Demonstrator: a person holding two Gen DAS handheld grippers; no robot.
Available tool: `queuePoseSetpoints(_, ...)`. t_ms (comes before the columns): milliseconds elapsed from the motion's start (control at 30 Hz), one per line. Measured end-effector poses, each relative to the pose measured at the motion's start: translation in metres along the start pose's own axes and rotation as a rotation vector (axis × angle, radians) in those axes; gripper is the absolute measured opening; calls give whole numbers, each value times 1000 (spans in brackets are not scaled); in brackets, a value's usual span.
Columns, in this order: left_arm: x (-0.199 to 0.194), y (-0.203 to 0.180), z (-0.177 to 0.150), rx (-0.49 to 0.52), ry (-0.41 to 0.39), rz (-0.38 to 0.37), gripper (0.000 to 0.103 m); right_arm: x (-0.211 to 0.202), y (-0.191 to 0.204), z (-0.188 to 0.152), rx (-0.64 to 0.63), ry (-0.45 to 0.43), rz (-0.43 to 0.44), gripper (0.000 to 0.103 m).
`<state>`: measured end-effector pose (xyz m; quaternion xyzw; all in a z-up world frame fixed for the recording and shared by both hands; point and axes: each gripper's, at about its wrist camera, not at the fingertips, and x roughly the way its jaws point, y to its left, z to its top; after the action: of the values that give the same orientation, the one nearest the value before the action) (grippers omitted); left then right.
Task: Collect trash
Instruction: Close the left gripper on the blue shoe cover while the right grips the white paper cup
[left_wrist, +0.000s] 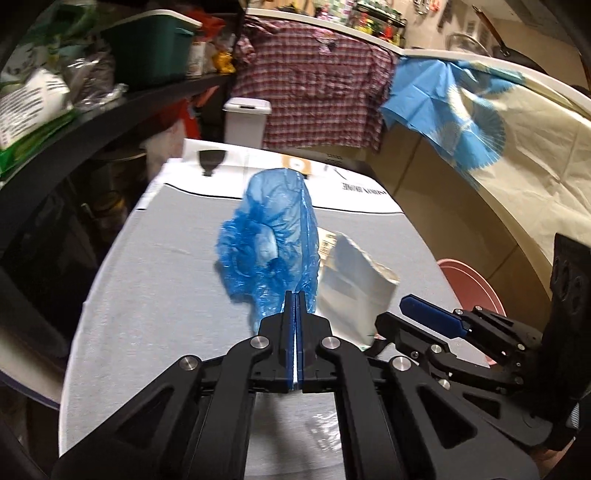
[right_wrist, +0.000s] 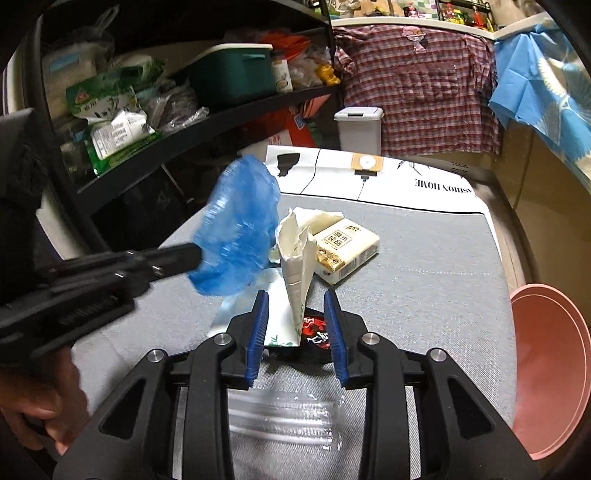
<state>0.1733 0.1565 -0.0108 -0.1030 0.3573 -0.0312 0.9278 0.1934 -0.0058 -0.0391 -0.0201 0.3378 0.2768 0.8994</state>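
Note:
My left gripper (left_wrist: 295, 295) is shut on a crumpled blue plastic cover (left_wrist: 273, 236) and holds it above the grey table (left_wrist: 155, 280); it also shows in the right wrist view (right_wrist: 240, 229). My right gripper (right_wrist: 297, 299) is open, its fingers on either side of an upright torn white paper wrapper (right_wrist: 295, 251). Under it lies a black and red wrapper (right_wrist: 314, 334). A cream box (right_wrist: 347, 247) lies behind. A clear plastic film (right_wrist: 284, 417) lies near the front edge.
A pink round bin (right_wrist: 554, 369) stands at the table's right. A small white bin (right_wrist: 360, 127) stands beyond the far end. Black shelves (right_wrist: 147, 147) with bags and a green crate are at the left. A plaid shirt (right_wrist: 417, 88) hangs behind.

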Motion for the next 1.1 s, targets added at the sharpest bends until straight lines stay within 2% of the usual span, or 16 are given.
queuePoseSetpoints(100,-6,9,2,-20,-13,8,0,5,0,1,-2,12,-18,28)
queuePoseSetpoints(200,-12,12,4,-26,-30,15,0,6,0,2,-4,19,-8,10)
queuePoseSetpoints(233,-13,12,4,-25,-35,17,0,5,1,2,-9,17,-9,8)
queuePoseSetpoints(633,-41,10,11,-12,-104,37,0,-29,3,6,-11,-72,-21,7)
queuePoseSetpoints(1100,-72,-10,10,19,-156,28,0,-81,-18,5,28,-147,-72,7)
